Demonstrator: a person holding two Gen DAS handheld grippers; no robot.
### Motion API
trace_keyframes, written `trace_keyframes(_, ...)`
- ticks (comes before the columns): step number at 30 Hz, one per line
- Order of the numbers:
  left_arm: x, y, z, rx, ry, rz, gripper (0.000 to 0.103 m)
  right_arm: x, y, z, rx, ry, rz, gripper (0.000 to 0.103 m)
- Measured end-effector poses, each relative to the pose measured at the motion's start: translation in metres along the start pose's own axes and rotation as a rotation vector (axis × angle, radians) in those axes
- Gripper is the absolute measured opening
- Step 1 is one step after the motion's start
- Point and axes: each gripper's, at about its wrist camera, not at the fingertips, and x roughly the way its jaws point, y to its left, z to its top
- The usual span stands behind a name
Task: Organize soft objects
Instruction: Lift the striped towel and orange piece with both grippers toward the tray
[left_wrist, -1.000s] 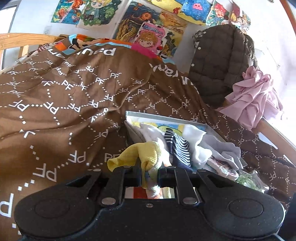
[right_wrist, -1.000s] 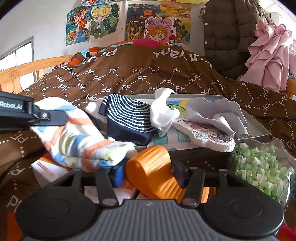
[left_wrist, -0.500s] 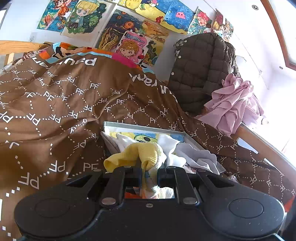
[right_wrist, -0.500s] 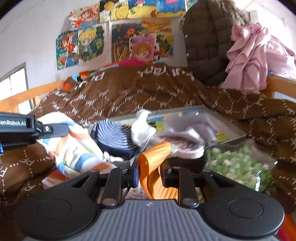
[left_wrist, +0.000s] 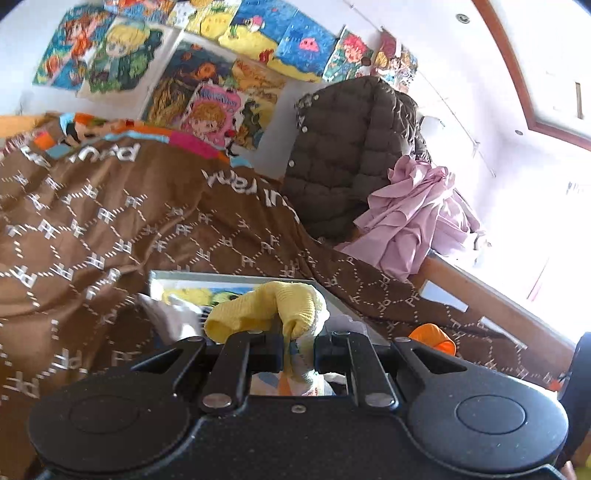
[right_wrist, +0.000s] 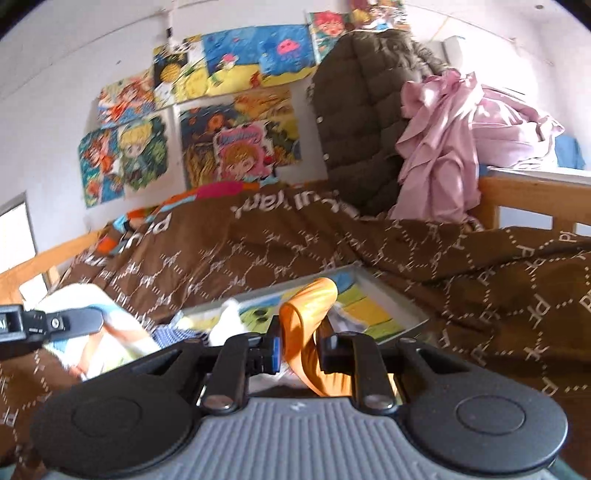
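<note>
My left gripper (left_wrist: 298, 350) is shut on a yellow-toed striped sock (left_wrist: 273, 306), held up over the bed. Seen from the right wrist view, that sock (right_wrist: 107, 332) hangs from the left gripper's finger (right_wrist: 70, 321) at the left. My right gripper (right_wrist: 300, 350) is shut on an orange cloth band (right_wrist: 308, 306), which loops up between its fingers. The orange band's tip (left_wrist: 430, 334) also shows at the right in the left wrist view. Below both lies a flat picture tray (right_wrist: 388, 295) with white and navy striped clothes (right_wrist: 173, 334) on it.
A brown patterned quilt (left_wrist: 110, 221) covers the bed. A brown padded jacket (left_wrist: 347, 147) and pink garment (left_wrist: 413, 221) hang at the bed's far end. Posters (right_wrist: 236, 147) cover the wall. A wooden bed rail (left_wrist: 480, 302) runs along the right.
Both grippers have lifted and tilted upward, so the tray and clothes sit lower in view. The right gripper went from open around the orange band to shut on it.
</note>
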Motion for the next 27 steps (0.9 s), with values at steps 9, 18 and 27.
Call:
trace_keyframes(9, 0.075, -0.034, 0.019, 0.037, -0.07, -0.082, 0.015, 0.046, -0.05, 0.037, 0.106, -0.045, -0.046, 0.02)
trace_keyframes(18, 0.141, -0.002, 0.001, 0.004, -0.067, -0.047, 0.015, 0.122, -0.058, 0.037, 0.131, -0.034, -0.08, 0.02)
trace_keyframes(27, 0.175, 0.037, -0.007, -0.104, 0.017, 0.015, 0.015, 0.169, -0.042, 0.012, 0.134, 0.114, -0.109, 0.023)
